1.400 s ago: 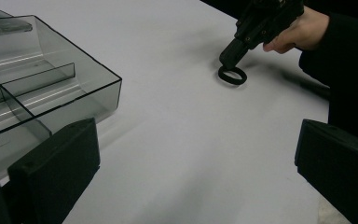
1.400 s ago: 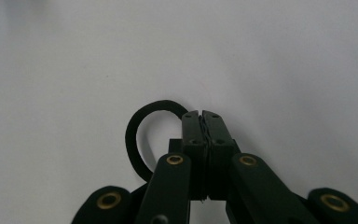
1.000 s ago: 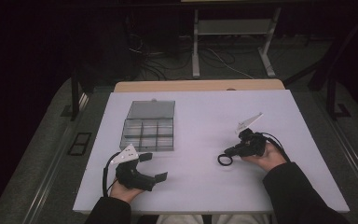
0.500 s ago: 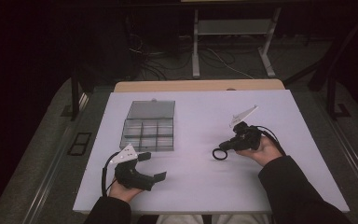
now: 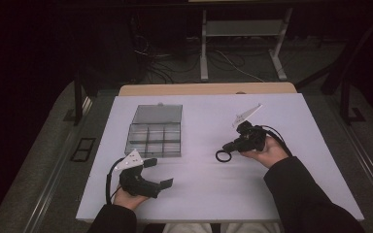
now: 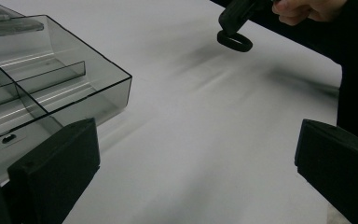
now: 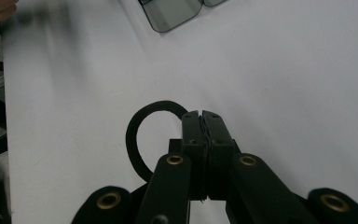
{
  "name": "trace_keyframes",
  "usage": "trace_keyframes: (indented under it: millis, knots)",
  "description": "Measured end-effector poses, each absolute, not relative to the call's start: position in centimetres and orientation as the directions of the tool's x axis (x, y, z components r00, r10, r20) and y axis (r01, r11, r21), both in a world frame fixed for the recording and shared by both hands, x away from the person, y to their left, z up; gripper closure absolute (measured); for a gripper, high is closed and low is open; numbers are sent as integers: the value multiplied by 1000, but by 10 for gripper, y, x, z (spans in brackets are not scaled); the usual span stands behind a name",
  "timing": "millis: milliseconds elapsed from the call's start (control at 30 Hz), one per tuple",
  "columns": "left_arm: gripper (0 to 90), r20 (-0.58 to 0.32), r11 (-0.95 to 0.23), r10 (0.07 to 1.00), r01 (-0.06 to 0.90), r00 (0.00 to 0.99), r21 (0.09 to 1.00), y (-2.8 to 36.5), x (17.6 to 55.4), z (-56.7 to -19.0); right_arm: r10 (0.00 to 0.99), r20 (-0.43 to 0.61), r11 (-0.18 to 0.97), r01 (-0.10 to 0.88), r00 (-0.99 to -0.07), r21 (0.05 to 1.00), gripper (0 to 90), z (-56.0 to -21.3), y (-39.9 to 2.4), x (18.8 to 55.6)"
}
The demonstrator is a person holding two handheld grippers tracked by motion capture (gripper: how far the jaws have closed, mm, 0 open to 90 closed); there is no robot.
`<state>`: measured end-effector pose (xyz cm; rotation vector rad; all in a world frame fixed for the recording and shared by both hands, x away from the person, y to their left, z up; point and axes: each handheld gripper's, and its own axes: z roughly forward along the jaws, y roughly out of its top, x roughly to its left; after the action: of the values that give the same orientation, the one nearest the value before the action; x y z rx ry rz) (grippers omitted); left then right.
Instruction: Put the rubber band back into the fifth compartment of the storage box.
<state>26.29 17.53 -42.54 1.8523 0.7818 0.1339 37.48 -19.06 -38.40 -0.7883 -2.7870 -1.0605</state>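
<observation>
My right gripper (image 5: 230,145) is over the right half of the white table (image 5: 199,204), pointing left, shut on a black ring (image 5: 223,156). In the right gripper view its jaws (image 7: 202,126) meet, with the black ring (image 7: 137,135) pinched at its edge and looping out to the left. My left gripper (image 5: 159,173) rests near the front left edge, open, nothing between its jaws. In the left gripper view its jaws (image 6: 193,172) stand wide apart. Farther off there, the ring (image 6: 234,40) hangs just above the table from the other gripper.
A clear smoky compartment box (image 5: 155,131) with its lid open sits at the left middle of the table, close to the left gripper; one corner (image 6: 51,79) lies just beyond the left jaw. Its edge (image 7: 172,11) shows far ahead of the right gripper.
The right hand has carried the ring leftward and a little up off the table, toward the box. The left hand has stayed put.
</observation>
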Motion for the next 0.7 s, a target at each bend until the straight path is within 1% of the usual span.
trace_keyframes:
  millis: [300,700]
  knots:
    - [0,-265,-212,569,450,779,868,175,263,-425,412,211,649,448,-887,614,884,-376,-174,380]
    - [0,-261,-216,568,448,780,868,176,263,-425,395,215,657,439,-893,614,884,-374,-158,388]
